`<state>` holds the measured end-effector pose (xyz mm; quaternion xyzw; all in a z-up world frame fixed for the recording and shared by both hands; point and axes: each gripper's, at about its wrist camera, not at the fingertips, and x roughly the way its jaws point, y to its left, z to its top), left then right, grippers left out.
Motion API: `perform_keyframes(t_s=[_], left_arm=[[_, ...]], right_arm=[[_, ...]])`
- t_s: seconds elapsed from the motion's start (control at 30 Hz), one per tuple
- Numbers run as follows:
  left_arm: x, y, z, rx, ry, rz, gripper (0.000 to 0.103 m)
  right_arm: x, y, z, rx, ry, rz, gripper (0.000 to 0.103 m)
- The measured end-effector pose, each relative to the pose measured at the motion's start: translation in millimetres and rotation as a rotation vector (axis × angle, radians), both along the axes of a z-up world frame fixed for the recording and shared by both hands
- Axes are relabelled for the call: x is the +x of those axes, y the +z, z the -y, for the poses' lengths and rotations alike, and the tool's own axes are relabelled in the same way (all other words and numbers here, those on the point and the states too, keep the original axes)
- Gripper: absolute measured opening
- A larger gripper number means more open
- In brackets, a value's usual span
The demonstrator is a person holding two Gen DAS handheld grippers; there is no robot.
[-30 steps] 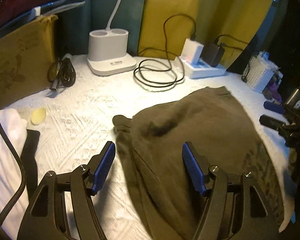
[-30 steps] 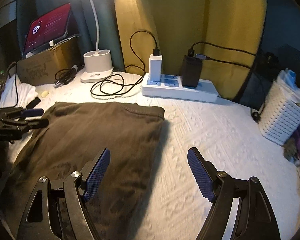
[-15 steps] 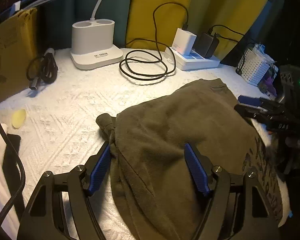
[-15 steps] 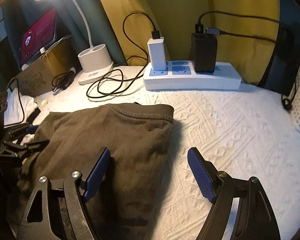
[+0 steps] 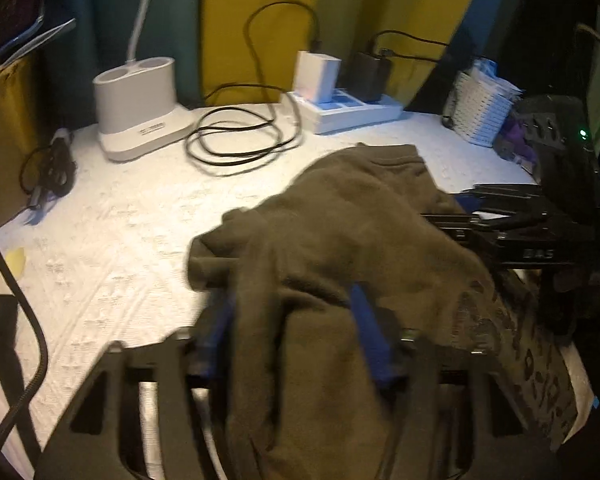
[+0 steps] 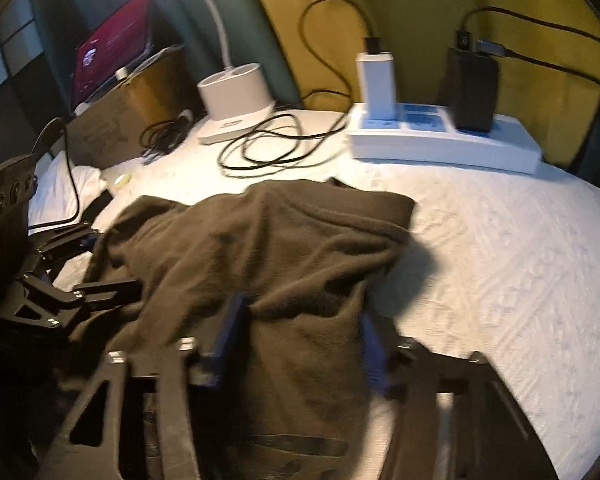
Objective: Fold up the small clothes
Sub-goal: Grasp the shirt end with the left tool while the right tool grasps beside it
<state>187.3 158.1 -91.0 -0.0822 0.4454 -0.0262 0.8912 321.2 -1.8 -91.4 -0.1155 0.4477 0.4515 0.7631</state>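
A white textured bedspread (image 6: pixel 500 264) covers the surface, with yellow and teal cushions (image 6: pixel 420 20) behind it. On the bedspread lies the olive-brown garment (image 6: pixel 284 248), bunched and lifted at its near edge. Behind it stand a white power strip (image 6: pixel 440 140) with two chargers, a white lamp base (image 5: pixel 140 100), a coiled black cable (image 5: pixel 240 140) and a white basket (image 5: pixel 484 112); none blocks the cloth. The left gripper (image 5: pixel 296 332) and right gripper (image 6: pixel 300 332) are each closing with a fold of the garment bunched between the blue pads, pinching it. A second ago both stood spread wide over the flat cloth, which is now gathered and rumpled.
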Motion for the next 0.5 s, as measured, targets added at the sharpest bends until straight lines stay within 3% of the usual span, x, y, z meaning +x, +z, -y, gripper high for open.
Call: perform_keyframes(t_s=[0.1,0.17,0.5], left_arm=[[1.6,0.5,7.4,0.019,-0.013,0.008,0.032],[1.0,2.9,8.1,0.014,-0.014,0.014,0.028],[-12.5,29.5,16.2,0.013,-0.001,0.089,0.026]], right_arm=[[-5.1,0.8,-2.7,0.022,0.029,-0.009,0.021],[-8.4,1.7,-3.7,0.021,0.037,0.004,0.018],[-17.9,26.2,5.0,0.036,0.013,0.084,0.013]])
